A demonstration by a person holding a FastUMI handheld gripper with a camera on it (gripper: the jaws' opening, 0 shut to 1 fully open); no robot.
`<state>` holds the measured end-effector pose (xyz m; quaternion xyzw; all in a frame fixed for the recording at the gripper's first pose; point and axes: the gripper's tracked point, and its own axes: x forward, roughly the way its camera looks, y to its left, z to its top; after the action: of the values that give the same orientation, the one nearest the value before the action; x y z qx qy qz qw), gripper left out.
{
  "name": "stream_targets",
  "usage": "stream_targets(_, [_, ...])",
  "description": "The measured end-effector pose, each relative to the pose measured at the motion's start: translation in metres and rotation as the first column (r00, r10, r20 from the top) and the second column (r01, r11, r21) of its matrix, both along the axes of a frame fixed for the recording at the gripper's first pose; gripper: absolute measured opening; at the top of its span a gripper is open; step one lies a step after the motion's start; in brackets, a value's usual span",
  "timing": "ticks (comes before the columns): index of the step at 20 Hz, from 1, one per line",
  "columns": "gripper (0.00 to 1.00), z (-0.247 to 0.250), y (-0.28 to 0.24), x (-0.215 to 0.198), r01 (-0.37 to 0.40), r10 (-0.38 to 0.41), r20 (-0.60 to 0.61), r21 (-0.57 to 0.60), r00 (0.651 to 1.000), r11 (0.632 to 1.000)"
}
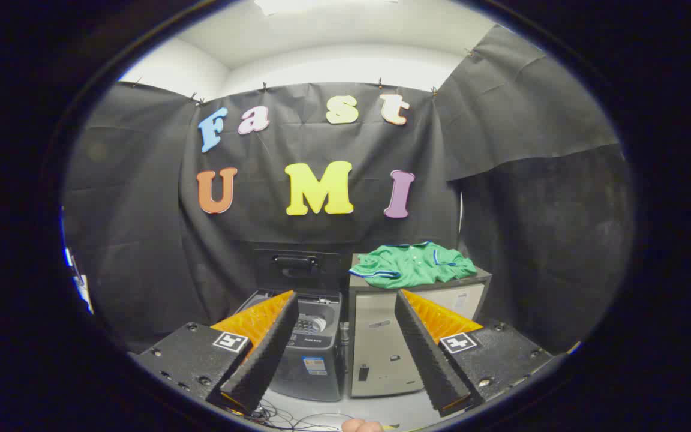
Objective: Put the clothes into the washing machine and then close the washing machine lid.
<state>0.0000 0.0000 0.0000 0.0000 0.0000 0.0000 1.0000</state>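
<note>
On top of the pale cabinet (381, 336) lies a green shirt (412, 264), bunched up in a heap, easy to grab from above. Just beside the cabinet sits the small washing machine (315, 354). Its lid (297, 267) stands up, so the tub is open and ready for clothes. The gripper (345, 348) is spread wide and holds nothing. Both things are well beyond its fingers (267, 348).

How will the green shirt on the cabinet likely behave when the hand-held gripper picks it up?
The green shirt lies crumpled in soft folds on the cabinet, so it will probably sag and drape, not hold shape. It looks thin, likely light. The open hand-held gripper may pinch one layer only, leaving the rest trailing.
</note>
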Motion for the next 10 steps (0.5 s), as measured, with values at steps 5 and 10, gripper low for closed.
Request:
stream_targets(5, [1.0, 0.0032, 0.0032, -0.0006, 0.0, 0.0, 0.006, -0.007, 1.0, 1.0])
stream_targets(10, [1.0, 0.0007, -0.002, 0.0029, 0.01, -0.01, 0.0, 0.004, 1.0, 1.0])
